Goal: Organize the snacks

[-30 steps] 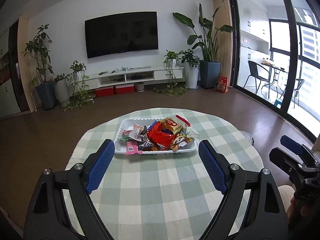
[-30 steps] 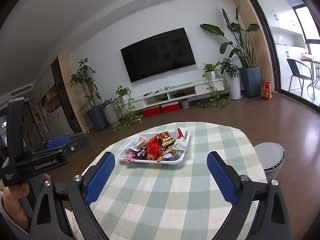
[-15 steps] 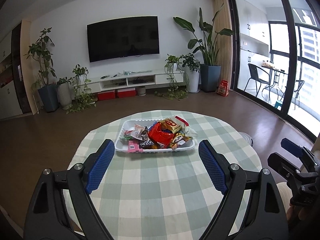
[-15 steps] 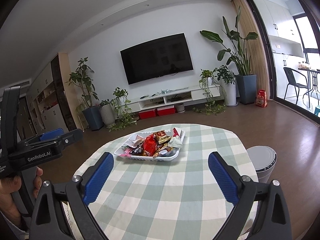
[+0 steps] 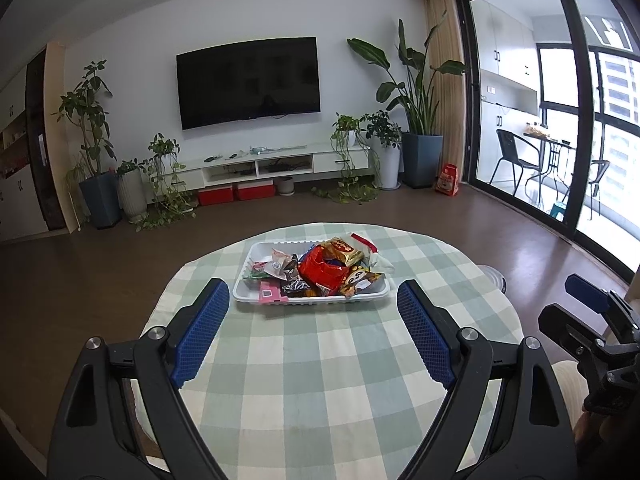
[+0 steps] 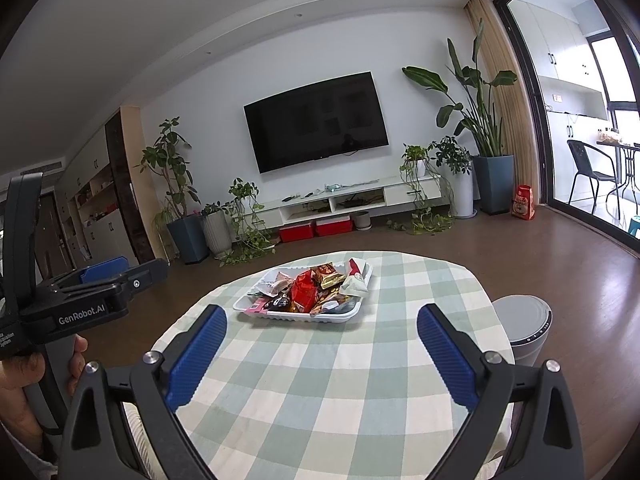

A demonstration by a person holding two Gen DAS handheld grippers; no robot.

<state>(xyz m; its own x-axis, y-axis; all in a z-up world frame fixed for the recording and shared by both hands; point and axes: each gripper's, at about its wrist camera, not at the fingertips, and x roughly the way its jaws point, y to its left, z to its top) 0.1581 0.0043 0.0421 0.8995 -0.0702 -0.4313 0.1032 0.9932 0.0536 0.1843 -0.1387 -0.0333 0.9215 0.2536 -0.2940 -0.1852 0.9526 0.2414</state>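
Observation:
A white tray heaped with several snack packets sits on the far half of a round table with a green-and-white checked cloth. A red packet tops the pile, with a brown-and-gold packet behind it. My left gripper hovers open over the near cloth, its blue pads well short of the tray, nothing between them. My right gripper is open too, also short of the tray. Each gripper shows at the edge of the other's view.
A grey round bin stands on the wooden floor right of the table. Beyond are a wall TV, a low white console, potted plants and a glass balcony door. A hand holds the left gripper's handle.
Both views have pulled back a little from the tray, which now looks slightly smaller and farther. Both grippers stayed open with nothing in them.

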